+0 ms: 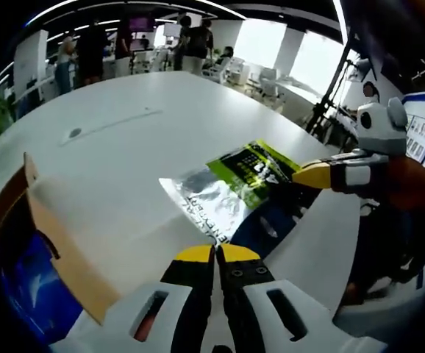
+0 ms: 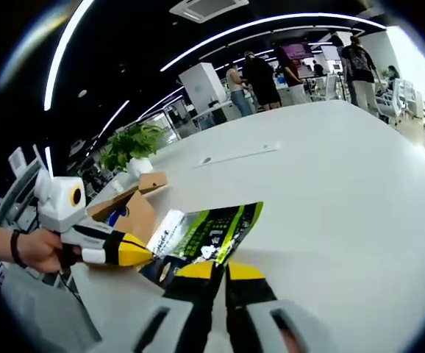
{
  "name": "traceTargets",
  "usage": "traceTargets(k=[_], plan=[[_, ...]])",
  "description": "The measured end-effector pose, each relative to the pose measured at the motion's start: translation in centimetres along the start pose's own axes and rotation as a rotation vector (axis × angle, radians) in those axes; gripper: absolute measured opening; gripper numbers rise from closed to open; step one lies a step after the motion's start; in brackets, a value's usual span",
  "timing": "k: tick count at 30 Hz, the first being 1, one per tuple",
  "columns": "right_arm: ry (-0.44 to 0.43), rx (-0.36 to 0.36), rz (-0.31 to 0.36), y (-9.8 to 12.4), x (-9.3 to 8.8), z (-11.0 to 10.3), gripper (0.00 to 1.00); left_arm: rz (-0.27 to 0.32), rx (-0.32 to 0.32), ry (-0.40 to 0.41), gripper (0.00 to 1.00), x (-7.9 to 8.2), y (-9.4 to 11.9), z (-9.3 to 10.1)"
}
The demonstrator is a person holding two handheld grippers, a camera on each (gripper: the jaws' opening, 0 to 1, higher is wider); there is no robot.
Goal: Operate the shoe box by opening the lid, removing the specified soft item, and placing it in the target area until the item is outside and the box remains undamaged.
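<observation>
Big white table (image 1: pixel 124 140), office w/ ppl behind. Soft foil pouch (image 1: pixel 234 187) already out of shoe box (image 1: pixel 51 250), flaps up at my left. Right gripper (image 2: pixel 221 271) pinching pouch's near edge; left gripper (image 1: pixel 216 254) pressed together, empty. I'd say extraction done; left: lay pouch flat, let go.

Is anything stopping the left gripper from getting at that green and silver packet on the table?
Probably not. The packet lies flat on the white table just ahead of the left gripper, nothing between. The right gripper already grips its far edge, so they might crowd.
</observation>
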State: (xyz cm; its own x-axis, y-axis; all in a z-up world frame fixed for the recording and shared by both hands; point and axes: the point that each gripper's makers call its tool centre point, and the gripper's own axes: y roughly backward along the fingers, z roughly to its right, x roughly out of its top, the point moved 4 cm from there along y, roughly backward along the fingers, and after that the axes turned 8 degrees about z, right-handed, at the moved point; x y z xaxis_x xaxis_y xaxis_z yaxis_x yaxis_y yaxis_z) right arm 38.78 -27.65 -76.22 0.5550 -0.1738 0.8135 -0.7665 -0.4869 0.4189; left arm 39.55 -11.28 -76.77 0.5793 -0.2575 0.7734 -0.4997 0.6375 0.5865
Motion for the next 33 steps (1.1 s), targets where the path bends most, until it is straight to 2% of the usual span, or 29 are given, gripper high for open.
traceTargets(k=[11, 26, 33], plan=[[-0.016, -0.006, -0.016, -0.5, -0.8, 0.9, 0.0, -0.013, 0.0, 0.017, 0.0, -0.8, -1.3, -0.6], [-0.005, 0.002, -0.054, -0.9, -2.1, 0.9, 0.0, -0.048, 0.007, 0.028, 0.0, -2.1, -1.8, -0.7], [-0.01, -0.007, -0.059, -0.9, -2.4, 1.5, 0.0, -0.054, 0.003, 0.028, 0.0, -2.1, -2.0, -0.4]])
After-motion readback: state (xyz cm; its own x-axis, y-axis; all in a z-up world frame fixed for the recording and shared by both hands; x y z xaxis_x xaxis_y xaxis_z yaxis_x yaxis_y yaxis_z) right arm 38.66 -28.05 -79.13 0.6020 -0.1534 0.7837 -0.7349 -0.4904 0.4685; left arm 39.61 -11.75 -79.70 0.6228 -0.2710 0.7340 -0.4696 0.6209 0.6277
